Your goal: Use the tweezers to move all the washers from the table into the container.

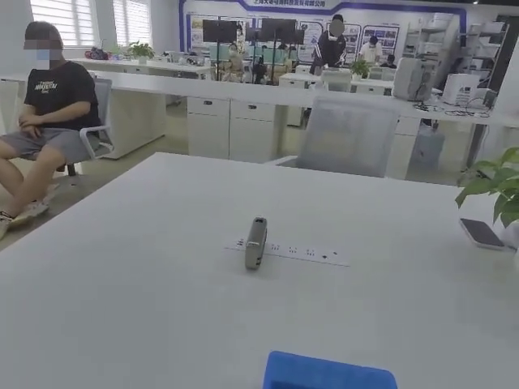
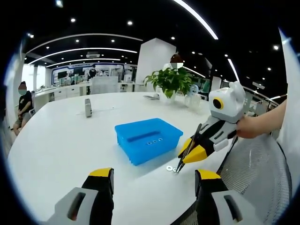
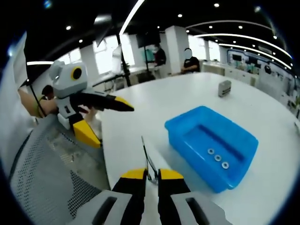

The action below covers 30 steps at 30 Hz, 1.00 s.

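In the left gripper view, the blue container (image 2: 147, 138) sits on the white table (image 2: 61, 145) with three washers (image 2: 154, 141) inside. My right gripper (image 2: 206, 140) comes in from the right, shut on the tweezers (image 2: 187, 152). Their tips point down at the table beside a loose washer (image 2: 169, 167), just in front of the container. My left gripper (image 2: 154, 187) stands wide open with nothing between its fingers. In the right gripper view, my right gripper (image 3: 150, 177) clamps the tweezers (image 3: 147, 159), left of the container (image 3: 211, 145) and its washers (image 3: 218, 158). The left gripper (image 3: 93, 112) hovers off the table's edge.
A grey device (image 1: 256, 241) lies mid-table by an inset socket strip (image 1: 304, 253). A phone (image 1: 481, 233) and a potted plant (image 1: 499, 186) are at the right. An office chair (image 1: 349, 134) stands behind the table. A person (image 1: 53, 121) sits at the far left. A mesh chair (image 3: 51, 168) is close by.
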Each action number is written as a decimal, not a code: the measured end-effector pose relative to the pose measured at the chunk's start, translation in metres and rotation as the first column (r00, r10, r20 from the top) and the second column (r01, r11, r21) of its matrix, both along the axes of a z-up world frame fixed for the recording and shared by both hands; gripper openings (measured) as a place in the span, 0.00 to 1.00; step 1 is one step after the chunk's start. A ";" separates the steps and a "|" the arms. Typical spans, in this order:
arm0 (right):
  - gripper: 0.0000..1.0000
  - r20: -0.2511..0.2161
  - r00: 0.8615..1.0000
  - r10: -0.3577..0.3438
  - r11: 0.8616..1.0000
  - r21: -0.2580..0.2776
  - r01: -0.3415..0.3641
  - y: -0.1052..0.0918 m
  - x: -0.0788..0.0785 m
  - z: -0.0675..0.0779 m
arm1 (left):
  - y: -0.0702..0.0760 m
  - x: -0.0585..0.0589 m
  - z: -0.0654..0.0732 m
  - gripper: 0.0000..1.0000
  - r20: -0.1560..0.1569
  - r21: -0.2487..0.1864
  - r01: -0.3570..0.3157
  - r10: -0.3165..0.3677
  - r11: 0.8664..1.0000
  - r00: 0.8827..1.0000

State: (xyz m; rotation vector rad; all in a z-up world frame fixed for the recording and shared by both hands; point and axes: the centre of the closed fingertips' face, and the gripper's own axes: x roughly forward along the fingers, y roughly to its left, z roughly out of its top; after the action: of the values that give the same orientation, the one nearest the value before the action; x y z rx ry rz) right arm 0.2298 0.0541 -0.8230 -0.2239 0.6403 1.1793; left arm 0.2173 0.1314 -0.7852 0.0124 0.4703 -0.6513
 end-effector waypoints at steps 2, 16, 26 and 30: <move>0.05 -0.007 1.000 -0.017 1.000 0.021 0.017 0.000 0.004 0.005 | 0.000 0.000 0.000 0.71 -0.001 -0.001 0.002 -0.002 1.000 1.000; 0.05 0.014 0.997 -0.077 0.992 0.099 0.075 -0.002 0.026 0.041 | 0.000 0.000 0.001 0.71 0.002 -0.002 0.001 -0.001 1.000 1.000; 0.05 0.047 0.995 -0.085 0.990 0.117 0.079 0.005 0.037 0.062 | 0.002 0.000 0.001 0.71 0.004 -0.004 -0.002 0.002 1.000 1.000; 0.05 0.056 0.995 -0.088 0.989 0.128 0.080 0.009 0.045 0.068 | 0.002 0.000 0.001 0.71 0.004 -0.006 -0.005 0.005 1.000 1.000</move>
State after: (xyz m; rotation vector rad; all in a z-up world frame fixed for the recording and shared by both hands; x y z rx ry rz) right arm 0.2748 0.0628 -0.7551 -0.1254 0.5146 1.1228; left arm 0.2178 0.1334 -0.7839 0.0069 0.4641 -0.6477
